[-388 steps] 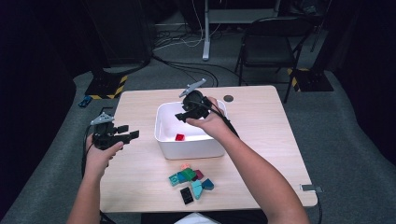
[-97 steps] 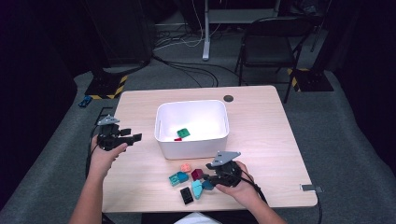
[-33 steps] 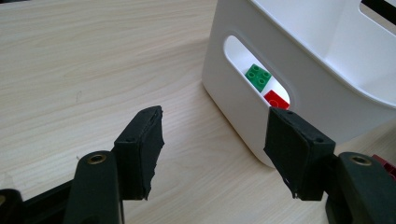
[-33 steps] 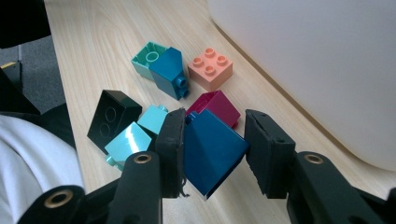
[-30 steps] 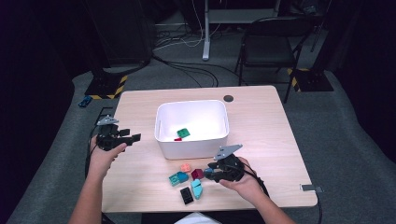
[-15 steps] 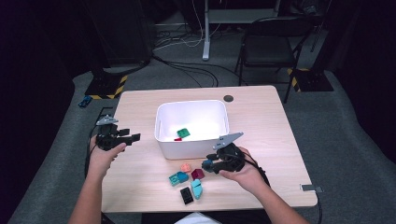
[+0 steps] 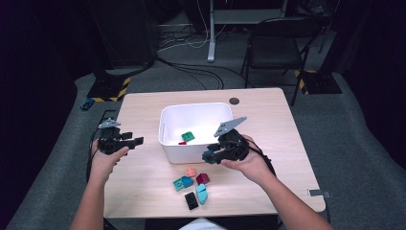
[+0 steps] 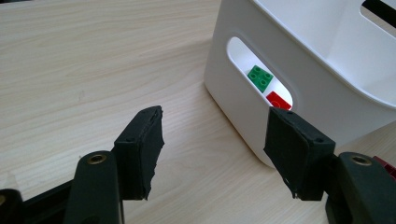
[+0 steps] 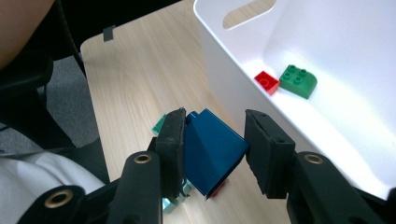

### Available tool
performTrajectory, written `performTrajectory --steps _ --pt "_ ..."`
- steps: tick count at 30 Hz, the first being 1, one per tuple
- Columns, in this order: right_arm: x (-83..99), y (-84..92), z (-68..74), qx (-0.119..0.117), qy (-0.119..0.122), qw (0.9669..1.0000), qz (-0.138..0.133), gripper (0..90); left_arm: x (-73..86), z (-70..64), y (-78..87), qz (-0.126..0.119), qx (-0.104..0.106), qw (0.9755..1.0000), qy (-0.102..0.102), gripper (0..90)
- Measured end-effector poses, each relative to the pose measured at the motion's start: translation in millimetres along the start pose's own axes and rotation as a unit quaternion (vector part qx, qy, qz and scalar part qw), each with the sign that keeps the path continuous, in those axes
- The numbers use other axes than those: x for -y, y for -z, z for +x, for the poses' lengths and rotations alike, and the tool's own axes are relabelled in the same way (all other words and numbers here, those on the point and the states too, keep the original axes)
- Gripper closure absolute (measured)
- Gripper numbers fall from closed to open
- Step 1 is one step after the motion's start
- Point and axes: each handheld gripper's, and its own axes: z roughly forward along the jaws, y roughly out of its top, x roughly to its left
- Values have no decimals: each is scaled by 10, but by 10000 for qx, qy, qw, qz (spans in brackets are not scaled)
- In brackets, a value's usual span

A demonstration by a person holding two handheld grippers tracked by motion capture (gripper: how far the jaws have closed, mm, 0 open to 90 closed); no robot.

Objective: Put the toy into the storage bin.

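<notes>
Blue brick (image 9: 212, 151) sits pinched between the right gripper's (image 9: 212, 154) jaws, just beside the white bin (image 9: 327, 140); a green and a red brick lie inside. From above, five bricks are on the table (image 7: 143, 191), one fewer than before, and the right gripper has risen. Left gripper (image 8: 215, 144) jaws stand spread, holding nothing.

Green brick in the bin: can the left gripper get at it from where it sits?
Probably not directly. The left gripper is open and low beside the bin, whose wall stands between it and the green brick. It would need to lift over the rim.
</notes>
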Motion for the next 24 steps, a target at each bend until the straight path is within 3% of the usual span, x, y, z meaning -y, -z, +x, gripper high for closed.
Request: performTrajectory --steps 14,24 --pt "-364 33 -144 207 115 9996 -136 593 -1 6 3 16 7 10000 6 366" --pt "-557 -40 -331 477 -57 9987 -177 593 2 8 -14 -20 12 10000 0 366"
